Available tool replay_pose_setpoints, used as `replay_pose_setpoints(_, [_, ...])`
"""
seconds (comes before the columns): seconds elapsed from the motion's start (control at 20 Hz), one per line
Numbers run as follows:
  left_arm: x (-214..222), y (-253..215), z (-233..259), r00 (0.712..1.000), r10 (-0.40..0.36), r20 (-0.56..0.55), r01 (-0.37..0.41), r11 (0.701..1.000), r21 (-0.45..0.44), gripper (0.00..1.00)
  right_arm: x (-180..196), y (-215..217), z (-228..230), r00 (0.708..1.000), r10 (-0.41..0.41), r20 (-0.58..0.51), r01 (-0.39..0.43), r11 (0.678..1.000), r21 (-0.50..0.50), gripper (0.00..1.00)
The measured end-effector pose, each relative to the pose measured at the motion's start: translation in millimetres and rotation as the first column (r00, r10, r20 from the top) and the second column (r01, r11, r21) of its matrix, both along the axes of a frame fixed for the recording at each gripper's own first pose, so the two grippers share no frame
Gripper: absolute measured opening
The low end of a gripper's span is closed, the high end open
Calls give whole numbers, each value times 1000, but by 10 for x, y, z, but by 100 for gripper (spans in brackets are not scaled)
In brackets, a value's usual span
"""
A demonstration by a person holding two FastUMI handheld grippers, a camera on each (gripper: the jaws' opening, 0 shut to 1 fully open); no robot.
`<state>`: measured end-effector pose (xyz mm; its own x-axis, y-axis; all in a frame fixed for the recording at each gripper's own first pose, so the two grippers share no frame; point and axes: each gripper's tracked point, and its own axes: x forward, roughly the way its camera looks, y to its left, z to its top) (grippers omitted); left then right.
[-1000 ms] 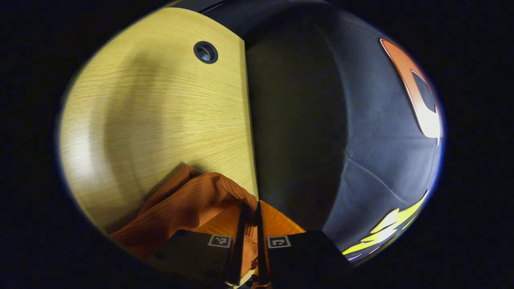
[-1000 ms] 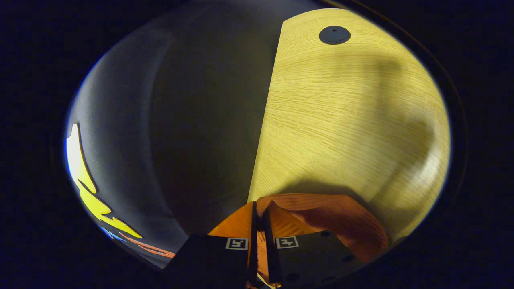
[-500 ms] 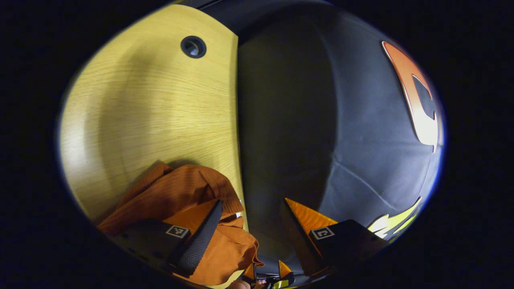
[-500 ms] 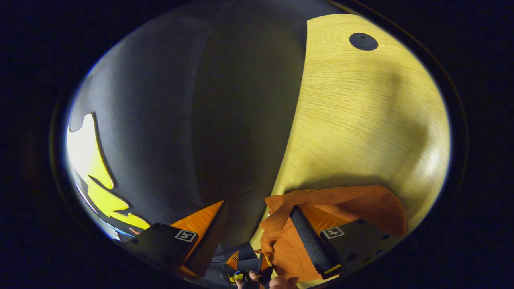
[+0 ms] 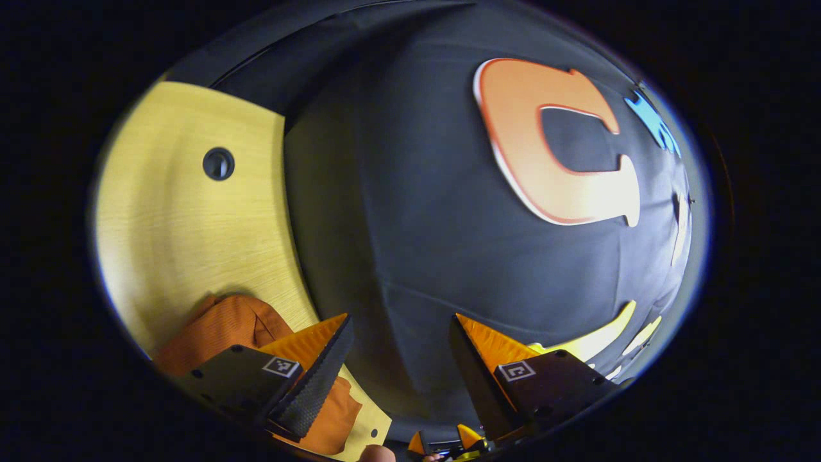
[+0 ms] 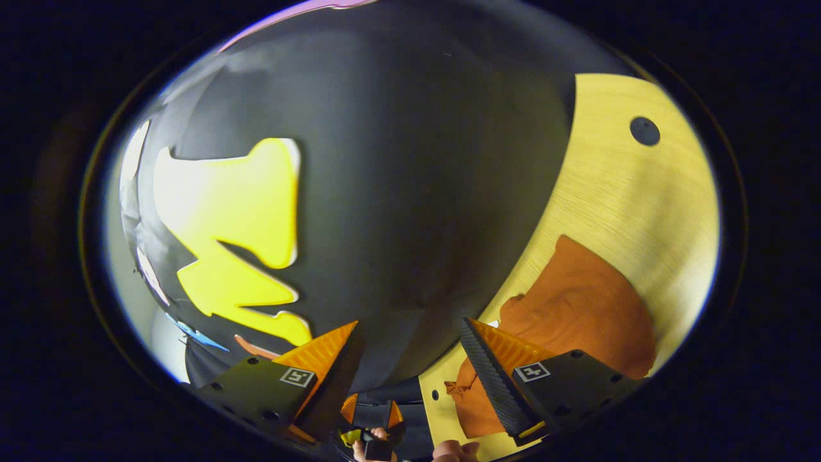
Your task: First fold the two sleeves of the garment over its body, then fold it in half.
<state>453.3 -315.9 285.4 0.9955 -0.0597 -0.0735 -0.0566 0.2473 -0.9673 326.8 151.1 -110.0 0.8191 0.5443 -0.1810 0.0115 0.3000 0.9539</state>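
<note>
Hanging released with nothing between them, left tongs (image 5: 397, 350) and right tongs (image 6: 410, 353) sit lifted off the orange garment (image 6: 577, 308), which lies bunched at the wooden bench (image 6: 641, 192) edge, lower right of the right gripper view, apparently to regrip a sleeve.

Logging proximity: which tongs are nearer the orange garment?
Too close to call: left tongs and right tongs both hang open above the garment, its edge beneath each one's table-side finger.

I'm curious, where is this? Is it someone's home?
Probably not a home: it looks like a recording booth. A black cloth wall hangs behind a bare wooden table, where an orange garment lies near handheld grippers.
</note>
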Motion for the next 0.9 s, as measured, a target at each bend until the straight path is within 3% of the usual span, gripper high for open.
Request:
replay_pose_setpoints(0.15, [-441, 64, 129, 999, 40, -19, -35, 973, 228, 96, -331, -140, 427, 994, -7, 110, 23, 989, -148, 96])
replay_pose_setpoints(0.25, [-765, 147, 248, 998, 64, -19, -51, 913, 404, 96, -583, -267, 614, 984, 1, 176, 53, 953, -298, 96])
replay_pose_setpoints(0.35, [-1115, 249, 272, 995, 96, -27, -62, 805, 590, 97, -857, -355, 776, 969, 23, 246, 84, 906, -414, 97])
replay_pose_setpoints(0.45, [-1397, 297, 306, 991, 126, -35, -59, 671, 739, 97, -1113, -419, 920, 950, 48, 310, 122, 854, -506, 97])
replay_pose_setpoints(0.55, [-1677, 310, 342, 988, 148, -43, -46, 549, 835, 98, -1378, -440, 968, 927, 80, 368, 168, 787, -594, 96])
replay_pose_setpoints(0.65, [-1951, 302, 344, 987, 159, -39, -39, 458, 888, 98, -1646, -502, 930, 907, 109, 406, 217, 706, -675, 96])
replay_pose_setpoints(0.75, [-2180, 180, 365, 988, 152, -42, -25, 409, 912, 98, -1888, -531, 822, 893, 161, 421, 245, 609, -754, 97])
replay_pose_setpoints(0.9, [-2472, 36, 277, 988, 144, -52, -15, 426, 905, 98, -2277, -588, 661, 887, 225, 402, 241, 517, -822, 98])
